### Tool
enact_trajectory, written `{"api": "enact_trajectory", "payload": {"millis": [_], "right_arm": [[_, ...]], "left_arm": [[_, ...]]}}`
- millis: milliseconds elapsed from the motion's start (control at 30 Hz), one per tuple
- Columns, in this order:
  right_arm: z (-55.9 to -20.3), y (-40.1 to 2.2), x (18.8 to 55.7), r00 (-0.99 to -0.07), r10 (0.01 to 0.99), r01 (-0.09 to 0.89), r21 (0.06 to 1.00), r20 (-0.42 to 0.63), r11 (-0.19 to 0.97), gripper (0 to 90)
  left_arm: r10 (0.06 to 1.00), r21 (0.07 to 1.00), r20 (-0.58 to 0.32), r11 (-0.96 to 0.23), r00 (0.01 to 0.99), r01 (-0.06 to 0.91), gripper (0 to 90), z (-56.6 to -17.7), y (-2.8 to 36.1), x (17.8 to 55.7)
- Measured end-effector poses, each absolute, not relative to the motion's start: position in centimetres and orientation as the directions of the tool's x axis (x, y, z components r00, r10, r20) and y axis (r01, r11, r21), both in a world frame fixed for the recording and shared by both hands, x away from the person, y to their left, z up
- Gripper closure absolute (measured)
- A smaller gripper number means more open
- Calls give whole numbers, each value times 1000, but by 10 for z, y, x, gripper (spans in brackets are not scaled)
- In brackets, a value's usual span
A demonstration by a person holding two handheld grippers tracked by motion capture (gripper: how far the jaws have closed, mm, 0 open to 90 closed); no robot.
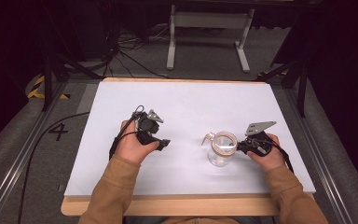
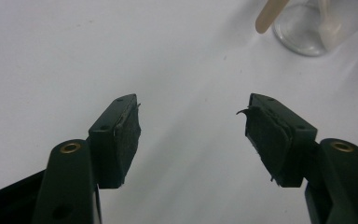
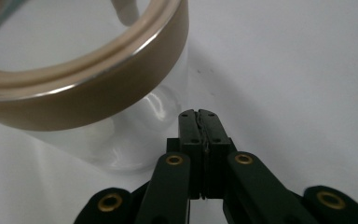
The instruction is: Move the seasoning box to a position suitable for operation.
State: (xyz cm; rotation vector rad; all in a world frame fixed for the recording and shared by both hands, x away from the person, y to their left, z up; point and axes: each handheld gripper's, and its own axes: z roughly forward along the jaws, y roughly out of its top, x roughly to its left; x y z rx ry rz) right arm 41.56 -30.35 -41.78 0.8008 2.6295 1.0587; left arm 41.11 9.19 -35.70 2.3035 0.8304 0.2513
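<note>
A clear glass jar (image 1: 221, 151) with a tan ring around its mouth stands on the white tabletop (image 1: 186, 102), right of centre. A pale wooden handle (image 1: 208, 137) sticks out of it toward the left. My right gripper (image 1: 239, 148) is shut with nothing between its jaws, its tip close beside the jar's right wall; I cannot tell whether it touches. In the right gripper view the shut jaws (image 3: 199, 114) point at the table just past the jar (image 3: 135, 135). My left gripper (image 1: 163, 143) rests left of centre, open and empty (image 2: 193, 105), with the jar (image 2: 303, 28) farther off.
The tabletop has a wooden front edge (image 1: 168, 205) near the person's sleeves. Beyond its sides lies grey floor with black cables (image 1: 121, 51) and a painted 4 (image 1: 58, 131). A white metal stand (image 1: 209, 28) rises behind the table.
</note>
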Motion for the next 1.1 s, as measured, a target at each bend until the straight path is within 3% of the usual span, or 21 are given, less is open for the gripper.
{"api": "enact_trajectory", "payload": {"millis": [400, 933, 1100], "right_arm": [[-425, -300, 416, -827, 561, 433, 660, 21, 614, 900], [-428, -274, 391, -885, 464, 360, 603, -20, 712, 900], [-428, -265, 382, -902, 430, 332, 594, -26, 733, 900]], "left_arm": [[637, 663, -55, -552, 769, 506, 362, -357, 94, 412], [607, 668, -62, -565, 792, 485, 375, -355, 83, 419], [571, 668, -78, -579, 818, 467, 467, -358, 78, 421]]}}
